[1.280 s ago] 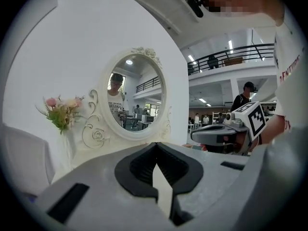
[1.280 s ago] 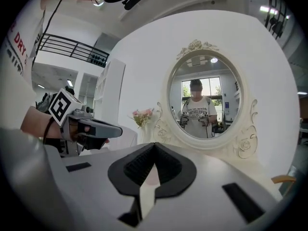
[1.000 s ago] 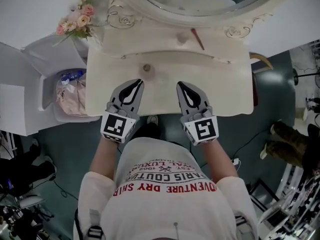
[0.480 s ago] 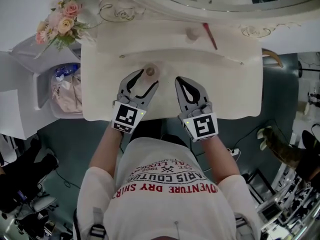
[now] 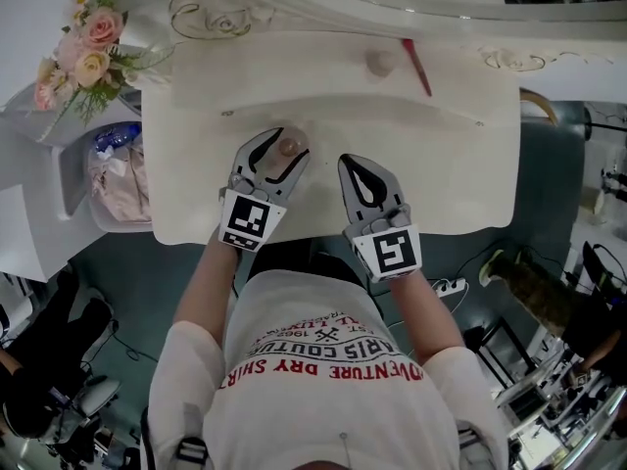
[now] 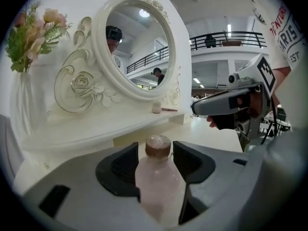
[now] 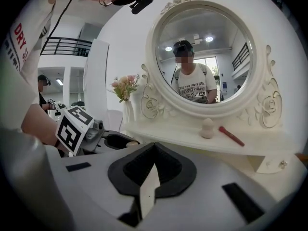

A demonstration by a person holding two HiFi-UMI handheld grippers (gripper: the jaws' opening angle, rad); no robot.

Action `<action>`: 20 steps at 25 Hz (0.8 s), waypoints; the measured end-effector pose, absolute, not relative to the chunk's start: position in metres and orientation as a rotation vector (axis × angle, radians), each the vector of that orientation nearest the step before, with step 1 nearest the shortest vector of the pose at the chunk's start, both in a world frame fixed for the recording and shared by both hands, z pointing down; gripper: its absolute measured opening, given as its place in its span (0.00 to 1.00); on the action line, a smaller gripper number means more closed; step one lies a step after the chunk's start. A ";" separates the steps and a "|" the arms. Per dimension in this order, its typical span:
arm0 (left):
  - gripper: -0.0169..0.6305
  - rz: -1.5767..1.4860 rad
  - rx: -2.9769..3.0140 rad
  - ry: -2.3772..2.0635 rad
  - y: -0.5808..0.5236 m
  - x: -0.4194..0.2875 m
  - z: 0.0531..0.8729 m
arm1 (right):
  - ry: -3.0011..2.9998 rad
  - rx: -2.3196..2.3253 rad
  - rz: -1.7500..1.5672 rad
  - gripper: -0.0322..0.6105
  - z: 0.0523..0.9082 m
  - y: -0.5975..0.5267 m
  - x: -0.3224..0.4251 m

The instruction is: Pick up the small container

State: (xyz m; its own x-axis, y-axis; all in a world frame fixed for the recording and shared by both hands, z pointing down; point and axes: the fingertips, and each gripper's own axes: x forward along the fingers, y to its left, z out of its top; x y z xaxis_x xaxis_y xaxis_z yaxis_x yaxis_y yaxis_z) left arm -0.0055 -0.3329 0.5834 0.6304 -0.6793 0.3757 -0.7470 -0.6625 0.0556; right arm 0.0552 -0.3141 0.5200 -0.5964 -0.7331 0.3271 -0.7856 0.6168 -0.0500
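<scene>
The small container (image 5: pixel 288 147) is a pale pink bottle with a brown cap, standing upright on the cream dressing table (image 5: pixel 451 164). My left gripper (image 5: pixel 283 141) reaches it from the near side. Its jaws are opening, one on each side of the bottle (image 6: pixel 158 177), with gaps beside the cap. My right gripper (image 5: pixel 352 161) rests shut over the tabletop to the right of the bottle, with nothing in it. In the right gripper view its jaws (image 7: pixel 154 147) meet at the tip. The left gripper (image 7: pixel 113 141) shows there at the left.
A round mirror (image 6: pixel 139 47) with an ornate frame stands at the back of the table. On the raised shelf lie a beige sponge (image 5: pixel 379 62) and a red stick (image 5: pixel 416 67). A vase of flowers (image 5: pixel 78 57) stands at the far left. A bin (image 5: pixel 118 179) stands left of the table.
My left gripper has moved forward to the bottle and its jaws have spread from shut to either side of it. The right gripper has stayed near the same spot.
</scene>
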 end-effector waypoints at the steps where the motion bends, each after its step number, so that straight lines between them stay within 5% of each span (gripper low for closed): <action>1: 0.38 0.492 2.654 -1.165 -0.335 -0.004 0.586 | -2.566 1.239 0.283 0.05 0.522 -0.315 0.056; 20: 0.24 0.462 2.670 -1.173 -0.338 0.000 0.584 | -2.513 1.232 0.306 0.05 0.529 -0.322 0.066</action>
State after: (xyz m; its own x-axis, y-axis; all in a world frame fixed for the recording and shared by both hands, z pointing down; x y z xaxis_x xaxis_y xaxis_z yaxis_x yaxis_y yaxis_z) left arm -0.0002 -0.3377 0.5837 0.6387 -0.6825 0.3553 -0.7414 -0.6695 0.0467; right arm 0.0658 -0.3217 0.5293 -0.5745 -0.7257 0.3786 -0.7954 0.6041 -0.0490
